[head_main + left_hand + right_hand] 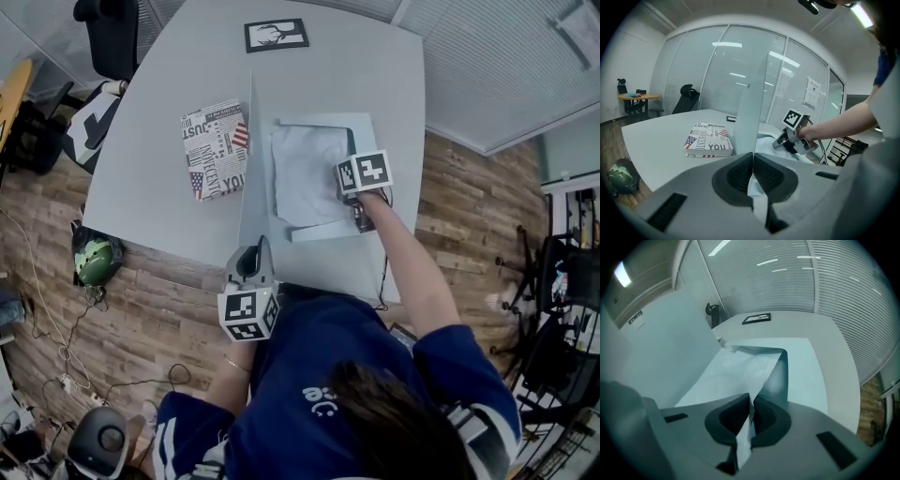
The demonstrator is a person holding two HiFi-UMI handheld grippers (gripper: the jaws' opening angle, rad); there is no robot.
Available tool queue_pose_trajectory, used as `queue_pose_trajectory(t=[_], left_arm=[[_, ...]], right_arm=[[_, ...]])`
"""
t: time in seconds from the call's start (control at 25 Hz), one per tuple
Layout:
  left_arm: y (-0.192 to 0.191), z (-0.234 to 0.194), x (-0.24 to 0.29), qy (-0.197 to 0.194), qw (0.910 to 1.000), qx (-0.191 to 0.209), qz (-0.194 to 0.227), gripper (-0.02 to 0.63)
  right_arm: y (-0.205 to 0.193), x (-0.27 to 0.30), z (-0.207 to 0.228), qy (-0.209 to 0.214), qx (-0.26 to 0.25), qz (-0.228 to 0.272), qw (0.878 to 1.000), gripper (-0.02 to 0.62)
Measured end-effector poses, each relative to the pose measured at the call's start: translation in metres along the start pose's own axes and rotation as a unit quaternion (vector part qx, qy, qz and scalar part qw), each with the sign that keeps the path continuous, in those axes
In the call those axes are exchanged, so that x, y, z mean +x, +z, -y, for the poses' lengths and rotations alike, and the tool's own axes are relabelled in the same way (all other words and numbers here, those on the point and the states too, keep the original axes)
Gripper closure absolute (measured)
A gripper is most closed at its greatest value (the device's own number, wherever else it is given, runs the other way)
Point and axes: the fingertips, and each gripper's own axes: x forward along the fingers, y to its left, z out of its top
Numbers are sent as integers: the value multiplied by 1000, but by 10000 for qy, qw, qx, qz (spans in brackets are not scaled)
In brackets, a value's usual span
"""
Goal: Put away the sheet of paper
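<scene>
A white sheet of paper (305, 173) lies on the lower leaf of an open pale-blue folder (364, 127) on the grey table (150, 159). My right gripper (343, 187) is shut on the sheet's right edge; in the right gripper view the paper (736, 371) runs out from between its closed jaws (751, 408). My left gripper (251, 264), at the table's near edge, is shut on the folder's cover (251, 178) and holds it upright. In the left gripper view the cover (750, 112) rises from the jaws (752, 164), with the right gripper (780, 142) beyond it.
A book with a newspaper-print cover (216, 150) lies left of the folder. A framed black-and-white picture (276, 35) lies at the table's far end. An office chair (108, 33) stands at the far left, and a green helmet (94, 261) and cables lie on the wooden floor.
</scene>
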Motion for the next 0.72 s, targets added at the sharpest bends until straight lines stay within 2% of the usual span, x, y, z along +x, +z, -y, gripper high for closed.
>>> queue_pose_trajectory(t=[0.12,0.2,0.32,0.4,0.52,0.6,0.72], left_arm=[[-1,-5,0,84,10000,-52,1,600],[-1,-6,1,117,9999,-91,-2,600],[-2,-6,1,153,9998,-103,2,600],[-1,-5,1,180,9998,-87,13,600],[-1,-3,1,213,9998,-53,24,600],[-2,-2,0,246,9997,-25,30,600],[-2,-3,1,314,9995,-31,37,600]], right_arm=[[-7,3,3,-87,-295,-296,9991,582],[-9,4,3,16,-306,-380,9988,564],[-10,2,-1,194,-87,-392,9990,485],[-11,-1,-1,154,-110,-412,9990,409],[-8,-8,1,65,-221,-341,9992,395],[-7,-15,2,139,-130,-249,9995,342],[-3,-28,9,153,61,-28,9999,308]])
